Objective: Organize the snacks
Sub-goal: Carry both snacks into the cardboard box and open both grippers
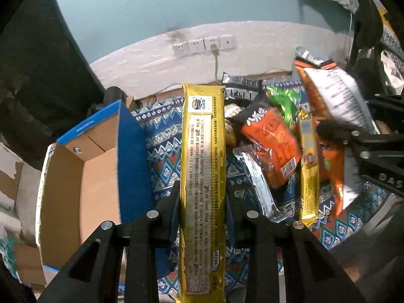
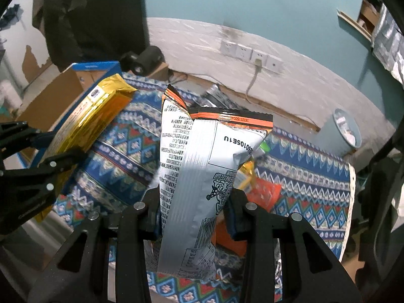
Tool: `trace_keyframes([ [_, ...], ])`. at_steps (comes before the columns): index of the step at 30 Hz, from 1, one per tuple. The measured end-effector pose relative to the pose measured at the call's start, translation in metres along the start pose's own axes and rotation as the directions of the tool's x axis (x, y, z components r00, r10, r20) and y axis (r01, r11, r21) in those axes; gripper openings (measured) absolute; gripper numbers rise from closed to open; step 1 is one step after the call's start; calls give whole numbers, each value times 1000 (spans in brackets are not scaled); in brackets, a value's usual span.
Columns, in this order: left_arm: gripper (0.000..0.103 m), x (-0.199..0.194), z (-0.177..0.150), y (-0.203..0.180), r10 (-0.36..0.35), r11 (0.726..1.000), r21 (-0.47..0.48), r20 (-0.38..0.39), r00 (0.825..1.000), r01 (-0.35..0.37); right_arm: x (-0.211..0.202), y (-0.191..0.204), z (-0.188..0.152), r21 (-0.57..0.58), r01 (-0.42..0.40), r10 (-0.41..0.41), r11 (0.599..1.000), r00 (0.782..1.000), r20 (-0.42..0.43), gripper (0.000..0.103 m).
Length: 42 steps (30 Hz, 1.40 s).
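L claw (image 1: 202,202) gripping gold pack (image 1: 203,164), R claw (image 2: 193,202) seemingly gripping chip bag (image 2: 199,166).

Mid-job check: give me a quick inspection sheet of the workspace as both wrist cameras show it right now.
Surface: patterned blue cloth, covering the work area.
Job's things: gold biscuit pack lifted off the cloth; silver and orange chip bag lifted too; open cardboard box with blue outer walls beside the cloth, nothing seen inside.
Clutter: pile of loose snacks on the cloth, including an orange packet and a slim yellow pack.
Grippers: left gripper shut on the gold biscuit pack; right gripper shut on the chip bag.
Cables: one cord plugged into the wall sockets.
Surroundings: teal and white wall; grey bin past the cloth's edge.
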<state>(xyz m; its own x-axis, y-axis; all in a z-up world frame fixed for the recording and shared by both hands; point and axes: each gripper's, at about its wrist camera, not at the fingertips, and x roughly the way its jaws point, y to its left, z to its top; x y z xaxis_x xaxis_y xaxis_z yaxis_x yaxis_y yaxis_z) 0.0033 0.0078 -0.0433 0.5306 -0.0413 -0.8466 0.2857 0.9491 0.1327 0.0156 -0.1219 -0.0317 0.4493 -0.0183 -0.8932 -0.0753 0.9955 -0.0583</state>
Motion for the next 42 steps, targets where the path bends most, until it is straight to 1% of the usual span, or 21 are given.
trace_keyframes([
  [8,31,-21,5,29,10,999,-54,66,998,-6,-9,28,27,-37,-38,39,999,998,42,36],
  [12,31,-29,5,50,34,995,-91,92,995,-25,-11,47,42,-63,-60,64,996,996,59,36],
  [18,31,-39,5,82,43,989,-145,123,991,-25,-9,82,65,-115,-92,101,989,992,74,36],
  [25,31,-47,-1,120,101,978,-199,147,984,-71,3,122,88,-171,-134,148,976,987,67,36],
  [30,31,-41,-5,154,130,965,-246,143,981,-92,19,150,102,-185,-185,195,965,980,38,36],
  [36,31,-24,-15,198,156,943,-313,113,981,-114,38,179,119,-188,-235,239,954,971,-1,36],
  [42,31,-10,-26,226,171,925,-357,81,982,-131,55,211,130,-213,-267,265,940,963,-38,36],
])
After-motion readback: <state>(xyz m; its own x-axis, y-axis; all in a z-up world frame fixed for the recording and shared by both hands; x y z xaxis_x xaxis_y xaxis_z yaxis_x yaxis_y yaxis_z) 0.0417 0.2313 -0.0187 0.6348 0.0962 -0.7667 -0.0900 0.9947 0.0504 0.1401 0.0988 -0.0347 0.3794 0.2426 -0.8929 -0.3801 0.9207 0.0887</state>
